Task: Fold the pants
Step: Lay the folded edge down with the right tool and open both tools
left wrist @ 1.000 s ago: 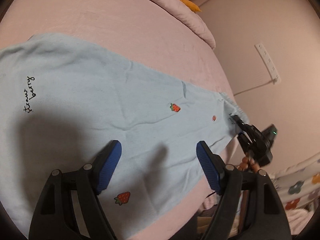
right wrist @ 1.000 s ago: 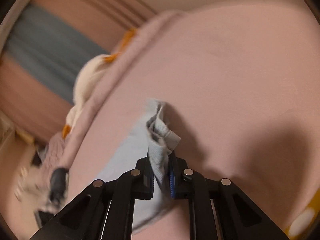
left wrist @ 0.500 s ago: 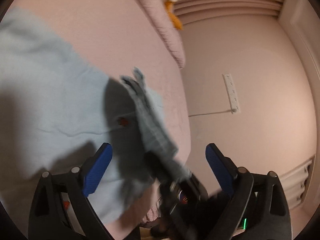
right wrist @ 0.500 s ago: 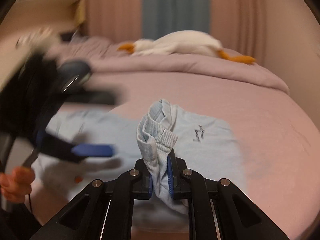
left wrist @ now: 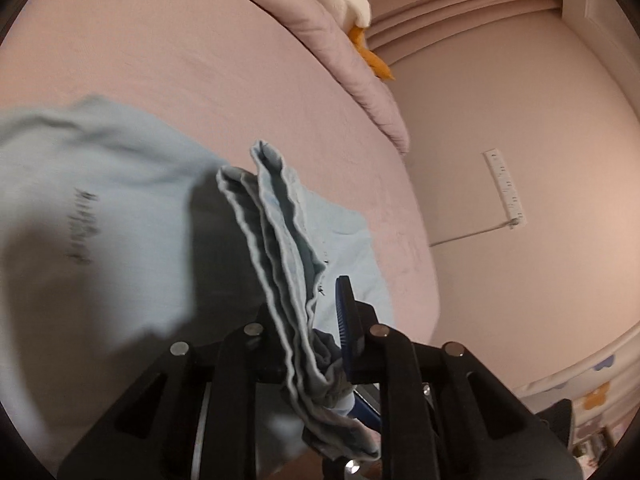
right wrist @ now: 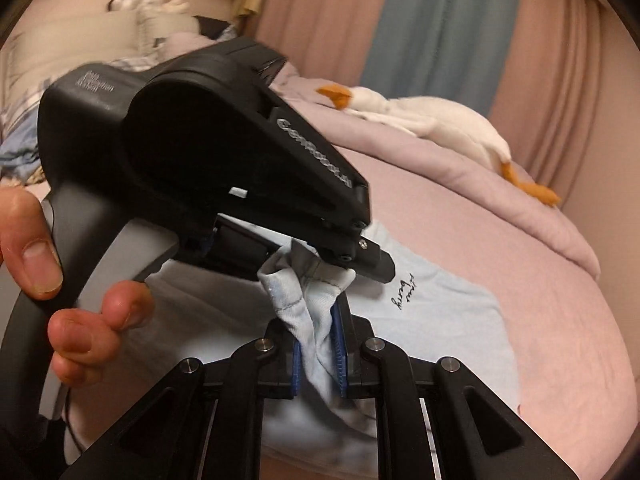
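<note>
Light blue pants (left wrist: 100, 220) with black script lie on the pink bed (left wrist: 200, 60). A bunched hem (left wrist: 280, 240) stands up between the jaws of my left gripper (left wrist: 312, 320), which are closing on it; the blue right pad touches the cloth. From the right wrist view, my right gripper (right wrist: 318, 344) is shut on the same bunched hem (right wrist: 312, 312). The left gripper (right wrist: 320, 264) comes in from the left and clamps the hem just above it. A person's hand (right wrist: 80, 320) holds the left gripper's handle. The rest of the pants (right wrist: 440, 320) lies flat behind.
A white plush goose (right wrist: 432, 124) lies on a folded lilac duvet (right wrist: 460, 168) at the far side of the bed. The bed's edge drops off at the right, near a wall with a power strip (left wrist: 505, 188). Curtains (right wrist: 440, 20) hang behind.
My right gripper swung the bunched hem over the flat pants up to the left gripper. The left jaws, wide apart before, have closed around that hem.
</note>
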